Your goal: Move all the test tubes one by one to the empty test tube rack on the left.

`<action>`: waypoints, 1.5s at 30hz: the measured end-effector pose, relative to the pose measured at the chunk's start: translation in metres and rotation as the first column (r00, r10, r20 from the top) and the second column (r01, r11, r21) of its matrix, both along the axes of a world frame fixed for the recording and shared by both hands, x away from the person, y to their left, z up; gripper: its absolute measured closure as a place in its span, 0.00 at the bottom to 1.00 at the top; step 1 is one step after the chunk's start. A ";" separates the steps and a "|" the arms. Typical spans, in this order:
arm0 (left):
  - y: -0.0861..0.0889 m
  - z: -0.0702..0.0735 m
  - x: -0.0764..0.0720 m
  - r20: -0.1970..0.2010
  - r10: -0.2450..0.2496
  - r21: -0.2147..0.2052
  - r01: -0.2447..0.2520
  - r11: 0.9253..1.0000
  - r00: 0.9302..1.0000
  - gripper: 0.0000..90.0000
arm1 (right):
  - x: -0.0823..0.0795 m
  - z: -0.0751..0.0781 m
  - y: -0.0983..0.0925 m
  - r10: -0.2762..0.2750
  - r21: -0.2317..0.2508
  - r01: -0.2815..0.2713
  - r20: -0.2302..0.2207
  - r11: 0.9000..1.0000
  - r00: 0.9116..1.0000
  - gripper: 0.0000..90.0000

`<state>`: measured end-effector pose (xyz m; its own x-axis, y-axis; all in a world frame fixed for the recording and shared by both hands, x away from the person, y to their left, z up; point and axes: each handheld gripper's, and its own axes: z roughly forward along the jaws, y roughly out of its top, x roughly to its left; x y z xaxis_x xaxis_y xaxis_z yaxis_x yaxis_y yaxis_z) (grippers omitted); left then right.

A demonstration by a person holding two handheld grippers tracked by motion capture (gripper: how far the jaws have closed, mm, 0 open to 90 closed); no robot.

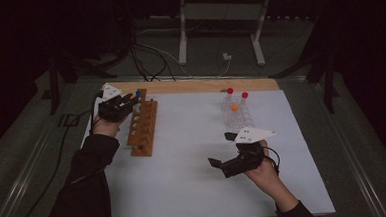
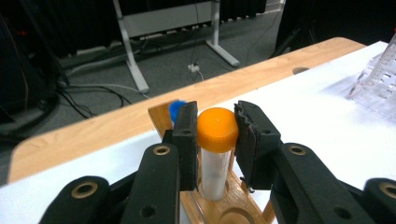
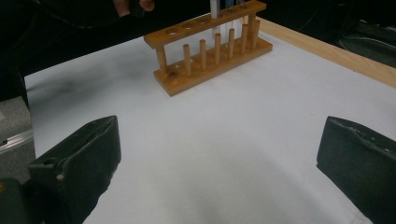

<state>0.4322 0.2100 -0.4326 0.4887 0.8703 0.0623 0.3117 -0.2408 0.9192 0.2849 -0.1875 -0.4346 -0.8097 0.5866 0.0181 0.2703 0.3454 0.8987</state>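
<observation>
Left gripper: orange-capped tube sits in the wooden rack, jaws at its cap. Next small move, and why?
Probably open the jaws and lift away. In the left gripper view the orange-capped tube stands upright with its lower end down in the wooden rack, and the left gripper grips it just at the cap. The tube looks seated, so releasing seems safe. The right gripper hangs open over bare table, well clear.
</observation>
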 end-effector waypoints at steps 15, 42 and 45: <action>-0.001 -0.021 0.002 -0.040 0.019 0.014 -0.018 1.000 0.999 0.80 | 0.000 0.002 -0.003 -0.004 -0.002 0.004 0.005 1.000 1.000 0.00; -0.005 0.008 -0.065 -0.060 -0.202 -0.061 0.198 0.978 0.978 0.02 | 0.052 0.013 -0.054 -0.216 -0.013 0.217 0.038 0.976 0.976 0.00; -0.012 0.006 -0.078 -0.066 -0.251 -0.059 0.247 0.967 0.966 0.02 | 0.064 0.005 -0.060 -0.252 -0.018 0.253 0.015 0.967 0.967 0.03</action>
